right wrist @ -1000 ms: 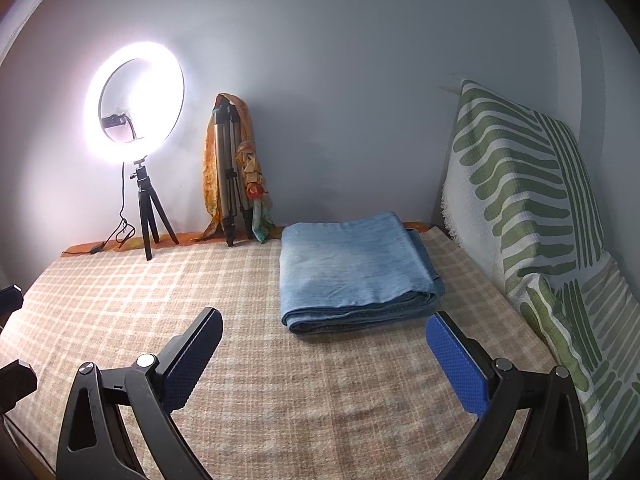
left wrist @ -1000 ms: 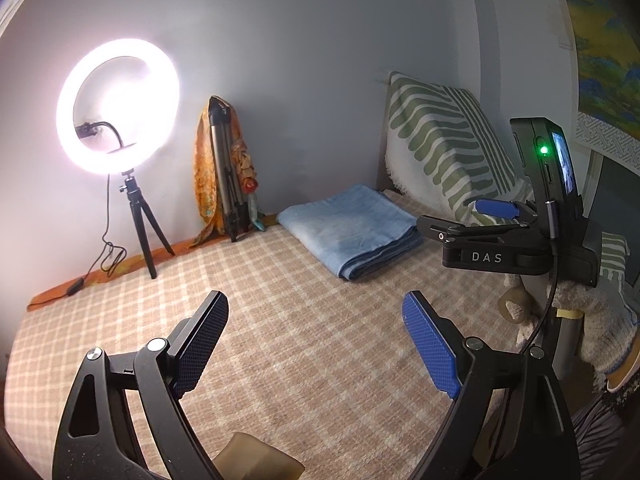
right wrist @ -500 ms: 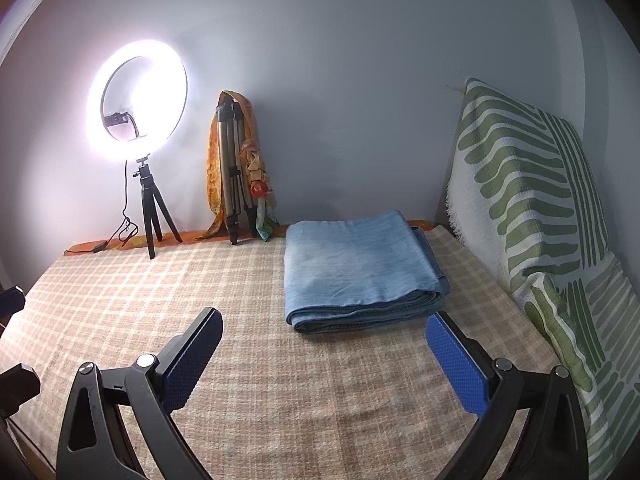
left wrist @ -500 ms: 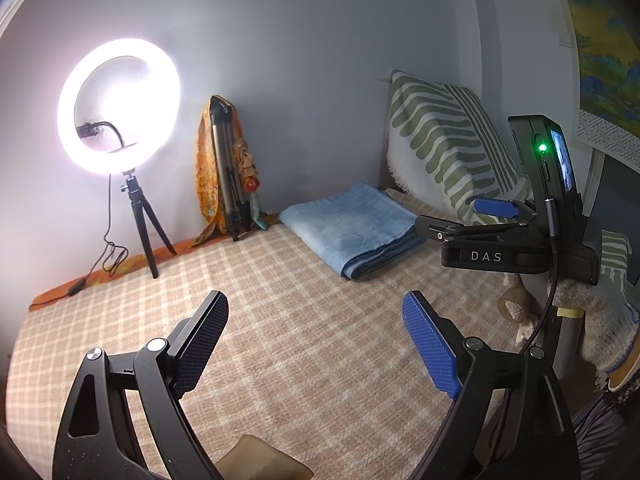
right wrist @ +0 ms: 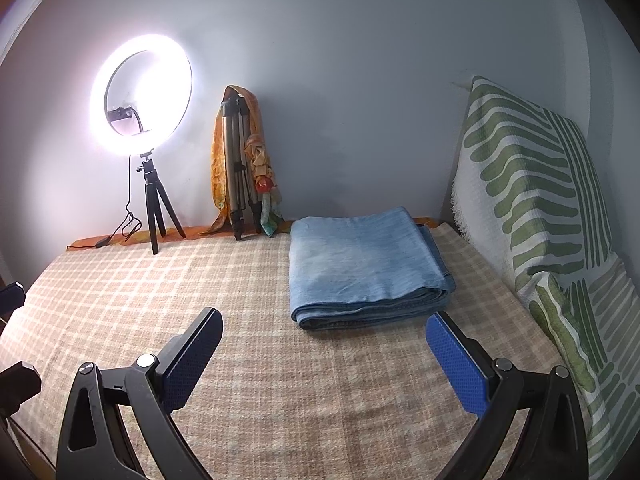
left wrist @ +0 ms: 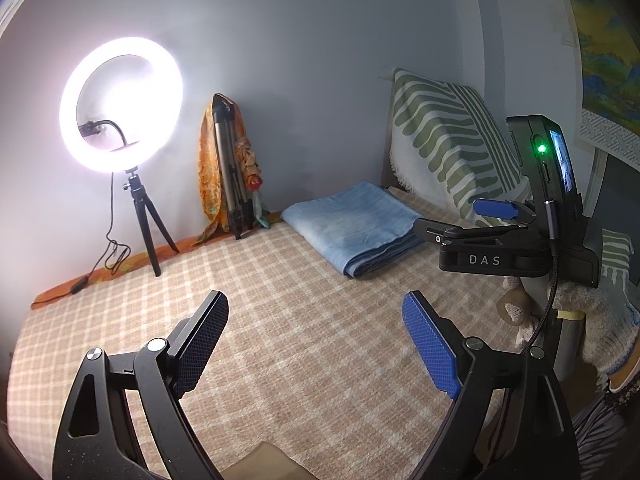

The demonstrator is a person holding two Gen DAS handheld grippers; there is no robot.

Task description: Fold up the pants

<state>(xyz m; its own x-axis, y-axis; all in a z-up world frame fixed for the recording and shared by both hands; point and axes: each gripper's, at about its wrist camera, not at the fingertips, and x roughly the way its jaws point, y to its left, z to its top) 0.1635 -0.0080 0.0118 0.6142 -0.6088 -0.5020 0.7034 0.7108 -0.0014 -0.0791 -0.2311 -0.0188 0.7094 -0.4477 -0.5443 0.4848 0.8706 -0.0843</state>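
Note:
The light blue pants [right wrist: 366, 264] lie folded in a flat stack on the checked bedspread [right wrist: 248, 360], at the far right near the wall. They also show in the left wrist view [left wrist: 352, 226]. My right gripper [right wrist: 320, 350] is open and empty, held above the bedspread just in front of the stack. My left gripper [left wrist: 316, 336] is open and empty, farther back and to the left. The right gripper's body [left wrist: 508, 236] shows from the side in the left wrist view, held by a gloved hand [left wrist: 600, 312].
A lit ring light [right wrist: 142, 96] on a small tripod stands at the back left, with its cable along the wall. A folded tripod with an orange scarf [right wrist: 240, 168] leans on the wall. Green-striped pillows [right wrist: 536, 184] line the right side.
Both views have shifted slightly. The right gripper has drifted a little to the left relative to the pants. The pants have not moved.

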